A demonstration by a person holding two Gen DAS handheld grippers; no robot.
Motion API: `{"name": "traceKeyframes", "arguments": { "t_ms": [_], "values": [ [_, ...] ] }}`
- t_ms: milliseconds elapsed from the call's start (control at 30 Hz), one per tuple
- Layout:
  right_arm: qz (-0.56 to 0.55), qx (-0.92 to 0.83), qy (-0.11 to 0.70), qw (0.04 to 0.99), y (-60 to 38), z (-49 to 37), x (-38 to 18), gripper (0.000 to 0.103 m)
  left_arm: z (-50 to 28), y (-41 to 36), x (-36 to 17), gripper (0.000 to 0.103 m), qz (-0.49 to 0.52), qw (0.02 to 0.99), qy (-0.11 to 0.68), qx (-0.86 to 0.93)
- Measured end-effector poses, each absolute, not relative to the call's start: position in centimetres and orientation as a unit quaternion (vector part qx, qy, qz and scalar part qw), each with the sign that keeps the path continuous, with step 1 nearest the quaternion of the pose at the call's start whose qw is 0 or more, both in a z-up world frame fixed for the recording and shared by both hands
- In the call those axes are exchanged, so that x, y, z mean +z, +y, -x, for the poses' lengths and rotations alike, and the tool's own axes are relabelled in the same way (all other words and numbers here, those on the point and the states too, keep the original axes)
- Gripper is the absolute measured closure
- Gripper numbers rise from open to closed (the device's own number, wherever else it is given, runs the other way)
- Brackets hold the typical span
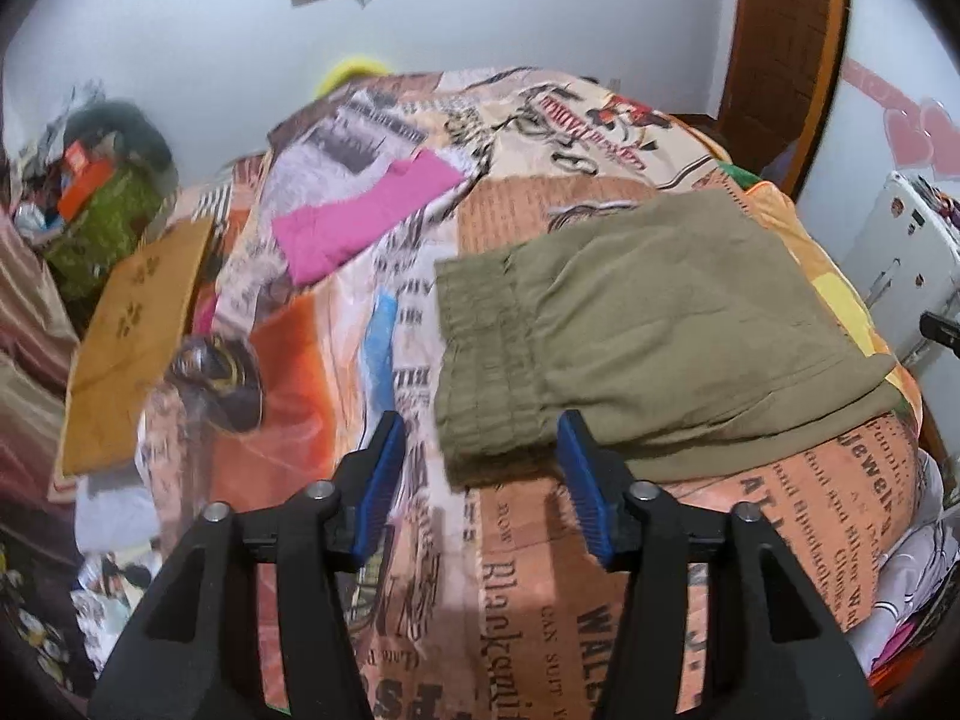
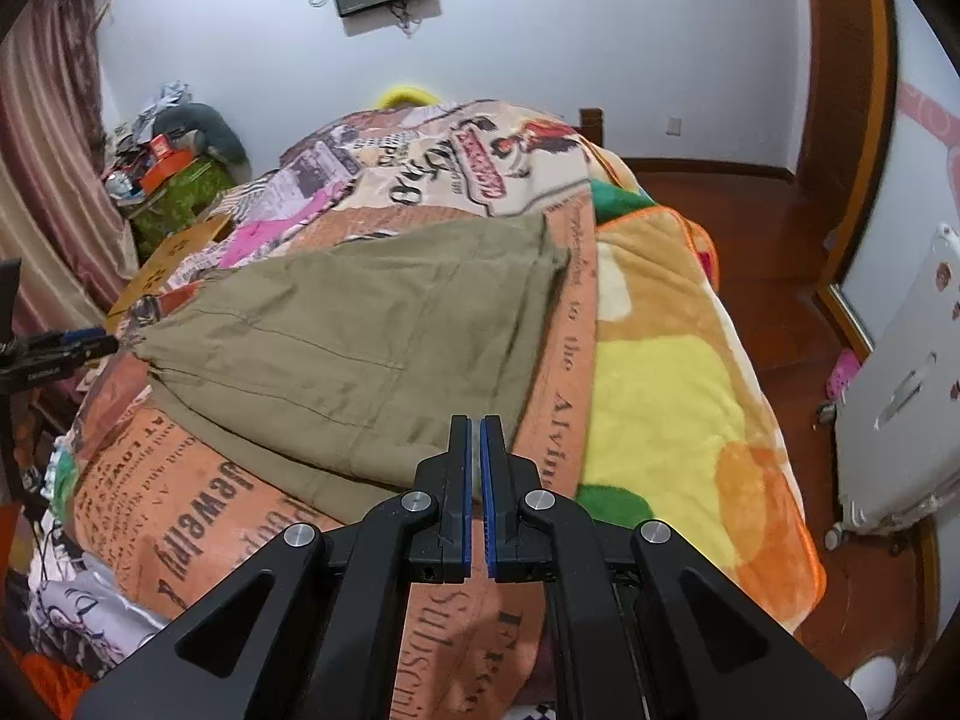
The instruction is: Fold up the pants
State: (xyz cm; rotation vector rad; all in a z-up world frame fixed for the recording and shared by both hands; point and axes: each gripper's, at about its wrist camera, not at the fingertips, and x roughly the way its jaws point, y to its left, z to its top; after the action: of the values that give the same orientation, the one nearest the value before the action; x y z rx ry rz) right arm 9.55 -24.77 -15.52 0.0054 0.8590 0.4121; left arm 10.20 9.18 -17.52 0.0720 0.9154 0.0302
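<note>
While the olive-khaki pants lie spread on the bed's newsprint-pattern blanket, you have neither tool on them. Your left hand-held gripper is released, jaws wide apart, poised just short of the elastic waistband at the near left corner of the garment. Your right hand-held gripper is clenched on nothing, its pads pressed together just short of the near edge of the pants.

Judged by its creases and drape, the fabric is a light, soft woven cotton: limp, not slippery, not fragile. It will sag and trail wherever unsupported, so lift slowly. The gathered waistband is the thickest, firmest purchase; take its corner with the left tool. Open the right tool and pinch a doubled edge or seam rather than a single layer, keeping clear of the blanket beneath.
</note>
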Motion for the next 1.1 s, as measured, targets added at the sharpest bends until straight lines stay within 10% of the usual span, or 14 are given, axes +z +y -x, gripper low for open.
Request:
{"name": "traceKeyframes", "arguments": {
  "t_ms": [333,1100],
  "values": [
    [0.039,0.244,0.382,0.891,-19.7,-8.9,-14.2,0.051,-12.1,3.0,-19.3,0.013,-0.143,0.872,0.466,-0.042],
    [0.085,0.337,0.429,0.834,-10.2,-9.7,-18.9,0.05,-15.3,1.2,-19.8,0.013,-0.152,0.866,0.47,-0.078]
  ]
}}
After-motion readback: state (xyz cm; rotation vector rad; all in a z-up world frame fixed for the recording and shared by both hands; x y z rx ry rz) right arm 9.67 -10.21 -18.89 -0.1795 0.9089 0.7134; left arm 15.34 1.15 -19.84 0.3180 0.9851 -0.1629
